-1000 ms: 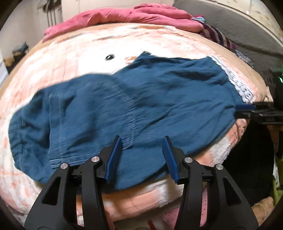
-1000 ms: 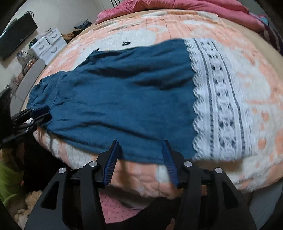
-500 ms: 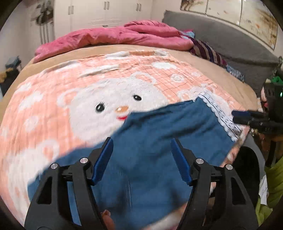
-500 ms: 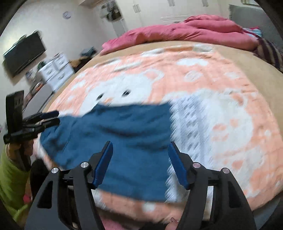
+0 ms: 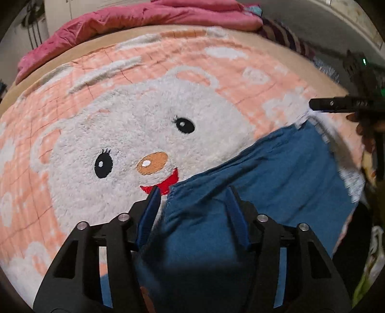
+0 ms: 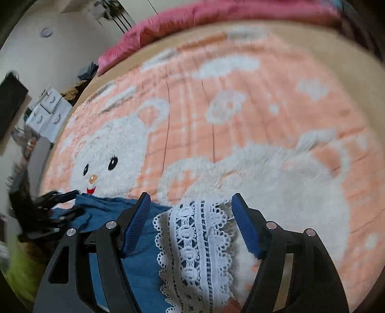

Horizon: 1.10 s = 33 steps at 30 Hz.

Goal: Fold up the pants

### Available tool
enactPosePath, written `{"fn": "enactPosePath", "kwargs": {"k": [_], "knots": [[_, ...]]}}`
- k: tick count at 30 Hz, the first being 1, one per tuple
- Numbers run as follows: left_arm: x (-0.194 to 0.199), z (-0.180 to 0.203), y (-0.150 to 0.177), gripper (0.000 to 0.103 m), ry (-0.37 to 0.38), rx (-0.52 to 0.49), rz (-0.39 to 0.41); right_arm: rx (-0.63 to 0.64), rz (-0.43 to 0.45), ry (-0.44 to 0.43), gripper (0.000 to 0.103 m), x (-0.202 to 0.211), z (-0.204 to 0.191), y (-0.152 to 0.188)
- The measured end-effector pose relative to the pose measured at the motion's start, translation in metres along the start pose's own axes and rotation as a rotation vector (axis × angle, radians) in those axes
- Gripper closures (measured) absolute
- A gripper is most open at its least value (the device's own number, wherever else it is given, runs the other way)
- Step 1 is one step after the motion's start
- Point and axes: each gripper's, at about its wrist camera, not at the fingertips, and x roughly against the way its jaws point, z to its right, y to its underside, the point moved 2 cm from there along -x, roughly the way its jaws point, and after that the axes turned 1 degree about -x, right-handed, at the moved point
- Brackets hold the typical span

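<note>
Blue cotton pants with a white lace hem lie along the near edge of the bed, on a peach fleece blanket printed with a white bear face. We read their long axis as running crosswise between our two hands: the plain blue end sits under the left tool, the lace end under the right tool. In the left wrist view a corner of blue cloth stands between the two blue pads, yet the pads are apart from it and the jaws are closing, so nothing is gripped there. In the right wrist view the lace band lies between the spread fingers, which are opening and do not press on it. Each hand is therefore nearest its own end of the garment, and the cloth lies below and just ahead of both tools, toward the bear print. We judge the coming move turns on that: either end can be carried along the long axis toward the other hand. A pink duvet is heaped at the far side of the bed, well apart from the work.
</note>
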Motion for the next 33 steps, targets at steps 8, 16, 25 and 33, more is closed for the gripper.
{"fn": "enactPosePath", "kwargs": {"k": [8,16,25,33], "knots": [[0.001,-0.013,0.003,0.1,0.075,0.079,0.059,0.079,0.092,-0.027,0.082,0.017,0.001,0.019],[-0.01,-0.018,-0.002,0.099,0.046,0.132,0.062,0.119,0.094,0.089,0.075,0.0,0.0,0.011],[0.023,-0.027,0.011,0.07,-0.023,0.176,0.163,0.029,0.156,0.04,0.045,0.021,0.024,0.023],[0.056,0.019,0.054,0.064,0.055,0.136,0.206,-0.061,0.113,-0.09,0.043,0.018,0.041,0.027]]}}
